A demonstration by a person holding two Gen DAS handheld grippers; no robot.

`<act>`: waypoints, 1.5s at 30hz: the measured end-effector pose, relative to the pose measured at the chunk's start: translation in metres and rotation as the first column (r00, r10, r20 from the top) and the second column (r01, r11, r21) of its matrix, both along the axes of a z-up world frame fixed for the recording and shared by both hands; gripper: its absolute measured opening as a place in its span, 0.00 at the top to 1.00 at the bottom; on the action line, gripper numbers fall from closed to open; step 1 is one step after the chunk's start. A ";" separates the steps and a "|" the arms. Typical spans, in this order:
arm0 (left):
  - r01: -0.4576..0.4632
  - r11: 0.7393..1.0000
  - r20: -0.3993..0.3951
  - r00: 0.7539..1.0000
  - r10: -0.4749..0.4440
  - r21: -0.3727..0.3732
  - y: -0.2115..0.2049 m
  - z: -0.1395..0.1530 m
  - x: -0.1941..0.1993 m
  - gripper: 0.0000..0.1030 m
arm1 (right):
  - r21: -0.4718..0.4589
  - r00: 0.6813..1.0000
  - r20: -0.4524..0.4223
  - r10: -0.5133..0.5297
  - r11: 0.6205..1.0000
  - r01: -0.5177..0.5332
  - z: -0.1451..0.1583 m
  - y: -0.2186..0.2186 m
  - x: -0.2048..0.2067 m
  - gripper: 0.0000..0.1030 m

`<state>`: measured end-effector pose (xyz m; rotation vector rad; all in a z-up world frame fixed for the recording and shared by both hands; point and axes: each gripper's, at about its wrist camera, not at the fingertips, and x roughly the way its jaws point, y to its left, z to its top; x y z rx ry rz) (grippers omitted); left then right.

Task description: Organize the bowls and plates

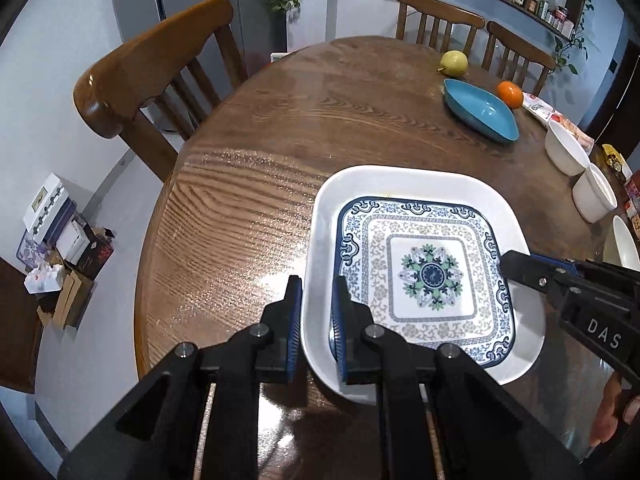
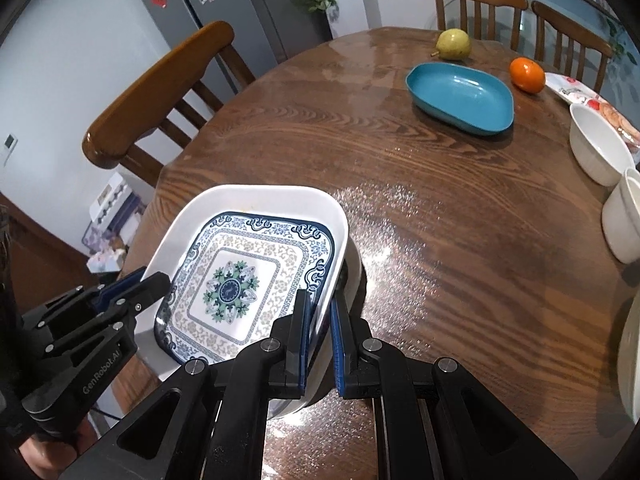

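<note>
Glazed, rigid and likely slippery, the white dish (image 1: 420,184) with its patterned plate (image 2: 240,280) sits mid-frame, left gripper (image 1: 316,320) and right gripper (image 2: 320,332) each clamped on opposite rims.

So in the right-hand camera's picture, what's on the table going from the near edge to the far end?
Patterned plate nested in the white dish, held at both sides → blue dish → orange → pear at the far end.
</note>
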<state>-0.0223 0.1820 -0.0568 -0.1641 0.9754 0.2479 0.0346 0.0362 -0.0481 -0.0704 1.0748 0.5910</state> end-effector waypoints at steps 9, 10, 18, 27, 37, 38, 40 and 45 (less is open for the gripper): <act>0.013 1.000 -0.012 1.000 -0.013 0.021 0.002 -0.002 -0.001 0.88 | -0.018 1.000 -0.031 0.003 1.000 -0.003 -0.007 0.005 -0.004 0.88; 0.013 1.000 -0.016 1.000 -0.013 0.019 0.002 -0.003 -0.001 0.88 | -0.022 0.999 -0.032 0.004 1.000 -0.004 -0.008 0.006 -0.005 0.88; 0.019 0.999 -0.038 0.999 -0.018 0.031 0.002 -0.006 0.001 0.88 | -0.038 0.999 -0.035 0.004 0.999 -0.006 -0.011 0.010 -0.007 0.88; 0.023 0.998 -0.045 0.999 -0.020 0.065 0.002 -0.010 0.003 0.86 | -0.067 0.999 -0.036 0.020 0.997 -0.022 -0.018 0.017 -0.010 0.88; 0.065 0.995 -0.031 0.998 -0.063 0.081 -0.013 -0.012 0.013 0.86 | -0.093 0.999 -0.027 -0.020 0.995 0.017 -0.021 0.009 0.004 0.88; 0.074 0.994 -0.028 0.997 -0.072 0.077 -0.016 -0.012 0.016 0.86 | -0.097 0.999 -0.021 -0.027 0.995 0.025 -0.021 0.007 0.006 0.88; 0.088 0.994 -0.025 0.996 -0.086 0.069 -0.020 -0.011 0.021 0.86 | -0.107 0.999 -0.008 -0.048 0.993 0.047 -0.020 0.001 0.012 0.88; 0.117 0.991 -0.028 0.993 -0.115 0.065 -0.029 -0.011 0.032 0.86 | -0.104 0.996 -0.011 -0.089 0.991 0.087 -0.019 -0.014 0.022 0.88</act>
